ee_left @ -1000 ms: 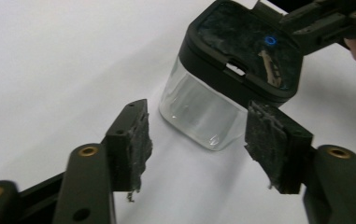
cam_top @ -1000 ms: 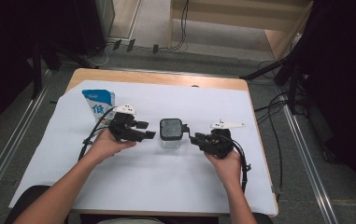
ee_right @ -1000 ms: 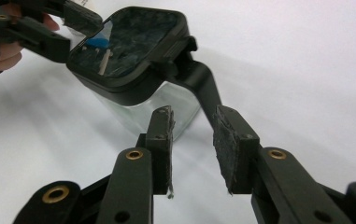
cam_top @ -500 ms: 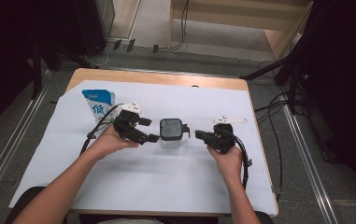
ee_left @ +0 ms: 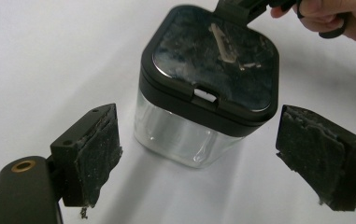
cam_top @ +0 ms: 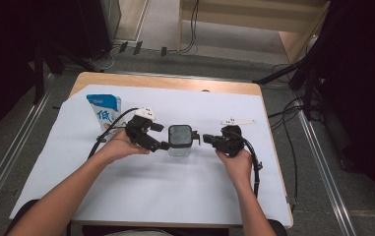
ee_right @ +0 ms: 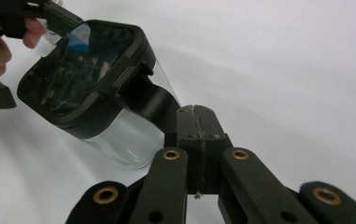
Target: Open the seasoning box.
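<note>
I see the clear canister (cam_top: pixel 180 140) mid-table, hemmed in by my left gripper (cam_top: pixel 161 145) and right gripper (cam_top: pixel 205 139) on either side. The blue-and-white pouch (cam_top: pixel 105 111) stands off to the far left. The white sheet (cam_top: pixel 175 191) nearer me lies bare, giving passing room.

Even overhead light, soft shadows; table surround dark; lid (ee_left: pixel 213 56) reflects glare; near jaws slightly blurred.
</note>
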Demonstrator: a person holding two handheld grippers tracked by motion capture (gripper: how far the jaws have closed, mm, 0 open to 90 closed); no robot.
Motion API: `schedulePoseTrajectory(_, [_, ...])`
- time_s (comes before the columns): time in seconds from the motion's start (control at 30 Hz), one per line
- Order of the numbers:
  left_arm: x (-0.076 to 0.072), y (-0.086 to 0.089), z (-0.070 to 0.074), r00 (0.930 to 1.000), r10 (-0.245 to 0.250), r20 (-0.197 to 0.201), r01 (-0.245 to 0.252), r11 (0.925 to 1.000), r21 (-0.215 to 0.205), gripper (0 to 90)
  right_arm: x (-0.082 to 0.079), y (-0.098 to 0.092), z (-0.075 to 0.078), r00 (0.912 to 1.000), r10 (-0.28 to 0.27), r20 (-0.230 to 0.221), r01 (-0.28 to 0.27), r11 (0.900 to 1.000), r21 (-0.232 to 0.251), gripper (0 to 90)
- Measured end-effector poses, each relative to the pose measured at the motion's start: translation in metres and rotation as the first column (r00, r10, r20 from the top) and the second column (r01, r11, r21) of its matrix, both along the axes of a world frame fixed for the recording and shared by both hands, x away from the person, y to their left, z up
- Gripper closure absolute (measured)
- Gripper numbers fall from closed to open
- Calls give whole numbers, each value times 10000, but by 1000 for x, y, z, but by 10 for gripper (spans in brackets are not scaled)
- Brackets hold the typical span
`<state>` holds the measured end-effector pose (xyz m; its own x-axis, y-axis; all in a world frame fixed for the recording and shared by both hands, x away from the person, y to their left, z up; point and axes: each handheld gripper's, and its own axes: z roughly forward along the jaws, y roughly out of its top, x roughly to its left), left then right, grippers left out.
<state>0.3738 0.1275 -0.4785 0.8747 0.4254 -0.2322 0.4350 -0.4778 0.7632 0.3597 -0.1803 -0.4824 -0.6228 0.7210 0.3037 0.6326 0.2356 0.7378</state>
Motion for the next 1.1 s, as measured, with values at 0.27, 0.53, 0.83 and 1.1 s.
schedulePoseTrajectory(0.27, [-1, -8, -6, 9987, -403, 296, 401, 9992, 80, 136, 1, 4, -3, 9998, 159, -75, -160, 9998, -81, 900])
schedulePoseTrajectory(0.53, [3, -12, -14, 9979, -519, 391, 513, 9985, 176, 139, 2, 7, -4, 9998, 192, -101, -193, 9998, -109, 900])
schedulePoseTrajectory(0.83, [7, -19, -11, 9955, -825, 467, 815, 9964, 233, 149, 2, 7, -4, 9997, 177, -142, -179, 9998, -83, 900])
schedulePoseTrajectory(1.1, [10, -24, -16, 9945, -968, 399, 950, 9944, 454, 141, 3, 7, -4, 9998, 143, -166, -144, 9999, -72, 900])
